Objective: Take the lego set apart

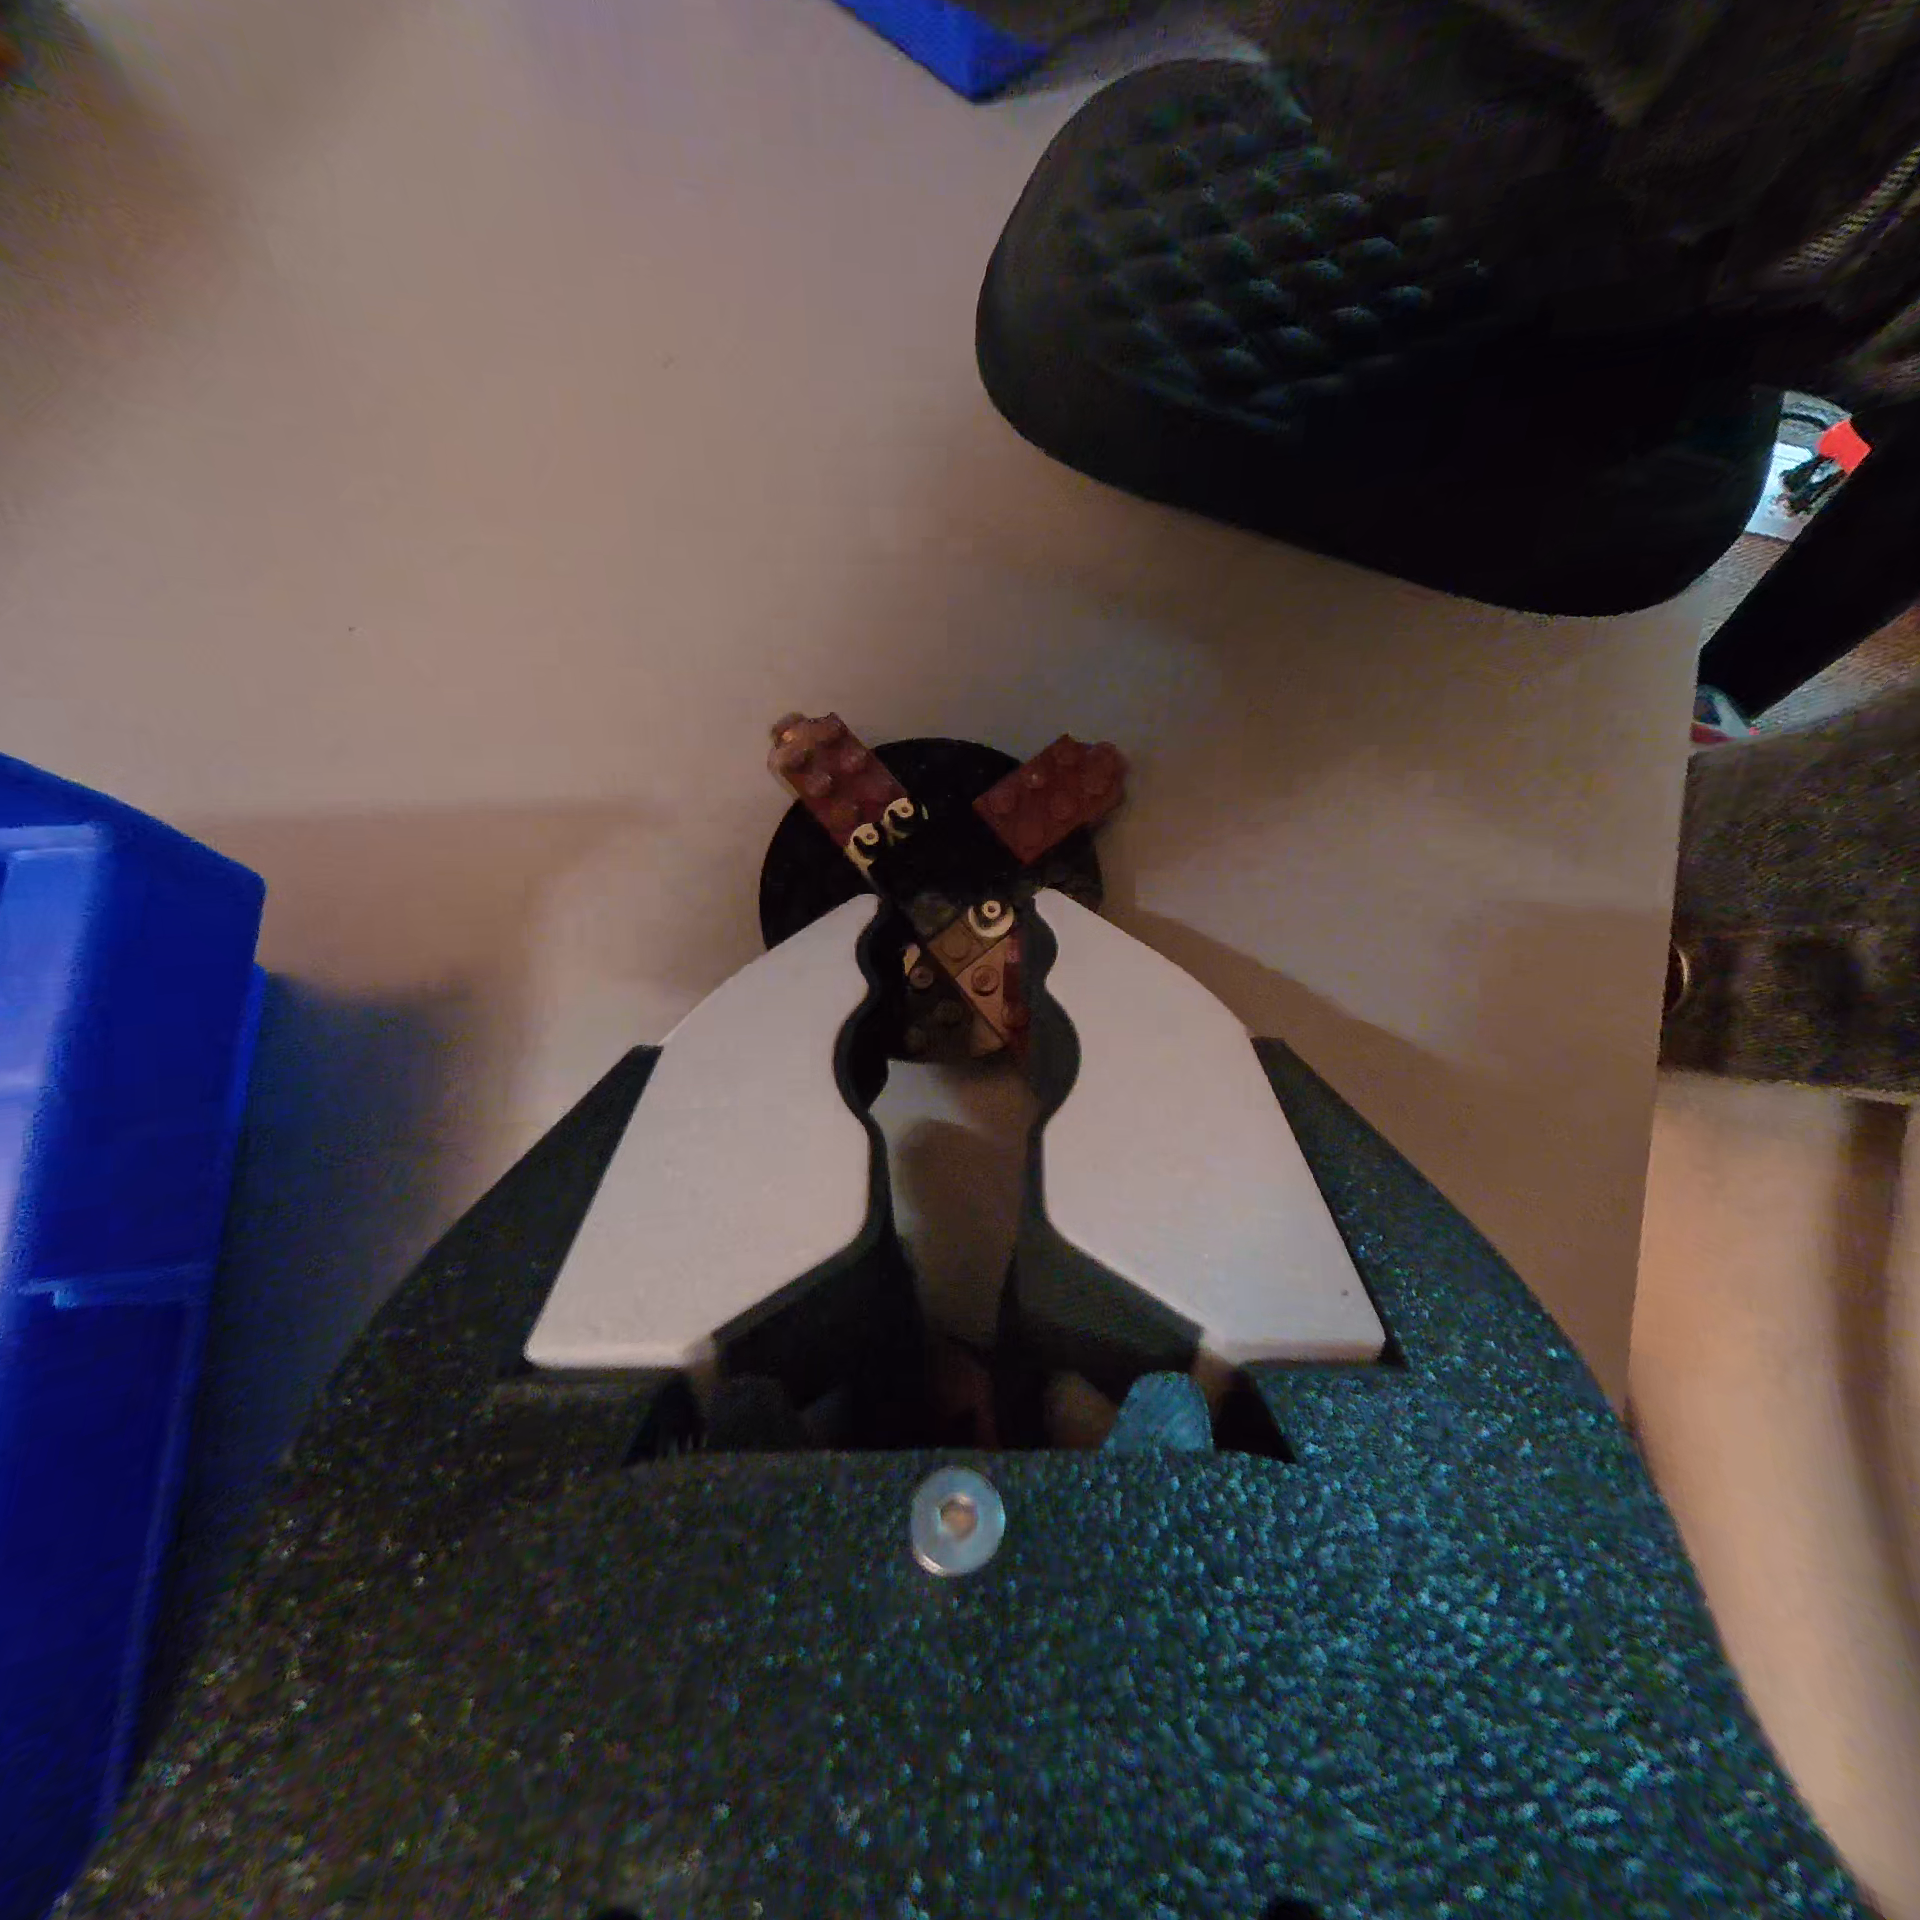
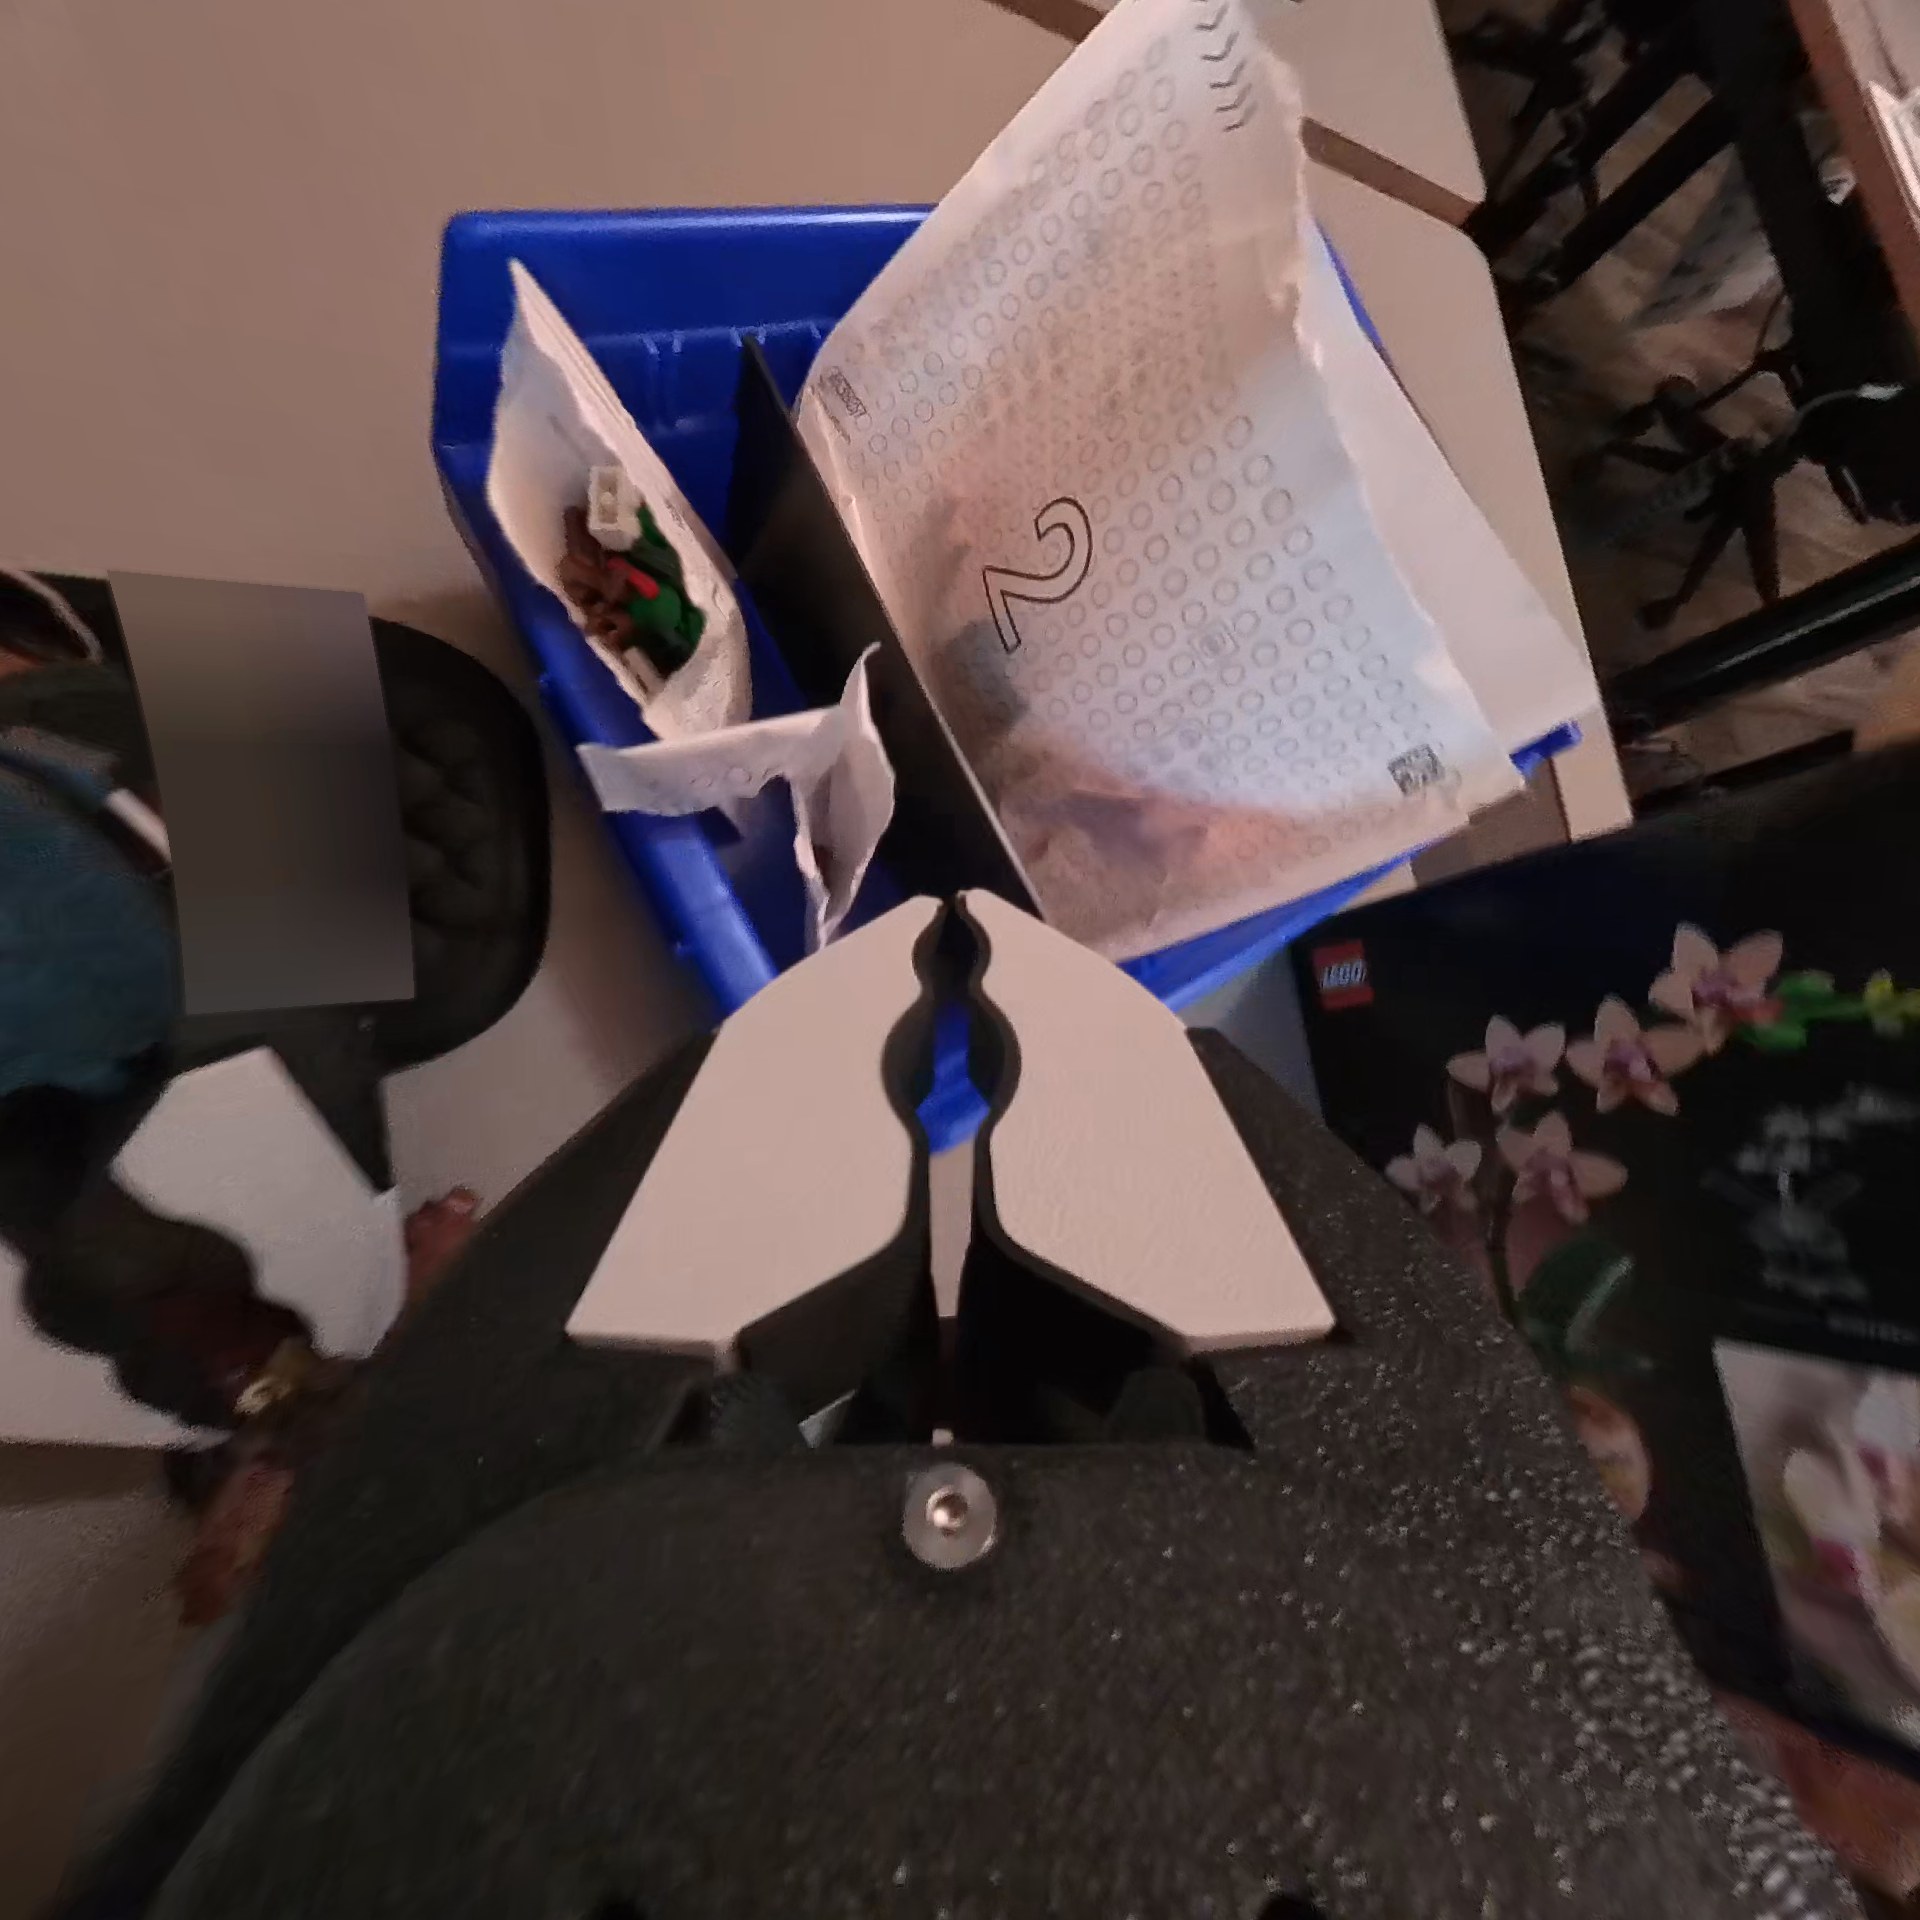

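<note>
The lego set [image 1: 951,883] is a small build of dark brown bricks crossed in an X on a round black base, resting on the pale table [image 1: 468,520]. My left gripper [image 1: 956,966] is shut on the lower middle of the build, and its white fingers [image 1: 748,1122] hide the bottom part. In the right wrist view, my right gripper [image 2: 951,920] is shut with its tips together and nothing shows between them. It hovers over the near edge of a blue bin [image 2: 665,281]. The left gripper [image 2: 260,1184] shows blurred at the lower left of that view.
The blue bin holds an open white paper bag [image 2: 623,561] of loose bricks and a larger numbered bag [image 2: 1143,582], split by a black divider. It also shows at the left wrist view's left edge [image 1: 104,1143]. A black flower-picture box [image 2: 1610,1143] lies at right. A black textured pad [image 1: 1351,343] lies beyond the build. Left tips to right tips: about 20 cm.
</note>
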